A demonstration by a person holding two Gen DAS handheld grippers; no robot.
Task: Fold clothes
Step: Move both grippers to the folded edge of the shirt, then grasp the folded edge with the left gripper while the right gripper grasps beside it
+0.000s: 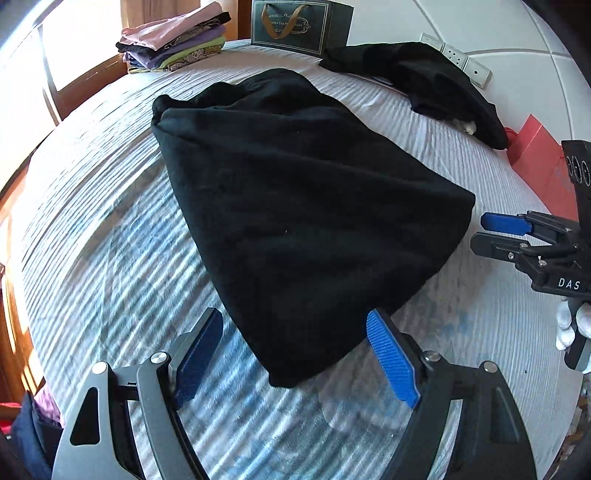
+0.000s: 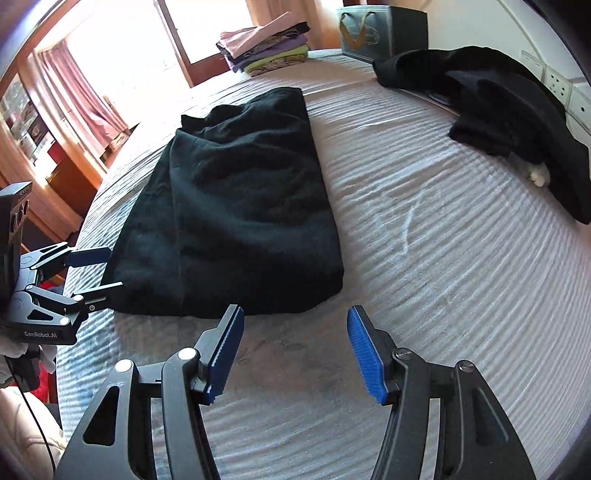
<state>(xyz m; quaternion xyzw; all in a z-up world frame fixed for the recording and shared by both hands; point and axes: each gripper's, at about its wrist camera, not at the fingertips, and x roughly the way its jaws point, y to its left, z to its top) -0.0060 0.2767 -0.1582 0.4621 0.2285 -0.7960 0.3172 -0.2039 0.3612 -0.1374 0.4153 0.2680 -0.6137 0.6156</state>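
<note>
A black garment [image 1: 295, 203] [image 2: 240, 206], folded into a long slab, lies on the striped white bed cover [image 1: 92, 206] [image 2: 443, 240]. In the left wrist view my left gripper [image 1: 295, 315] is open, and the garment's near corner lies between its blue pads [image 1: 391, 358] without being pressed. My right gripper [image 2: 295, 312] is open too, with only bed cover between its fingers, just short of the garment's near edge. From the side, the right gripper [image 1: 478, 232] hovers beside the garment's right corner, and the left gripper [image 2: 112, 269] straddles its left corner.
A second black garment [image 1: 443, 85] [image 2: 498, 110] lies crumpled at the far right of the bed. Folded clothes in a stack [image 1: 173, 40] [image 2: 266, 44] and a dark gift bag [image 1: 295, 26] [image 2: 369, 33] stand at the far edge. A red bag [image 1: 539, 155] and wall sockets [image 1: 458, 55] sit on the right.
</note>
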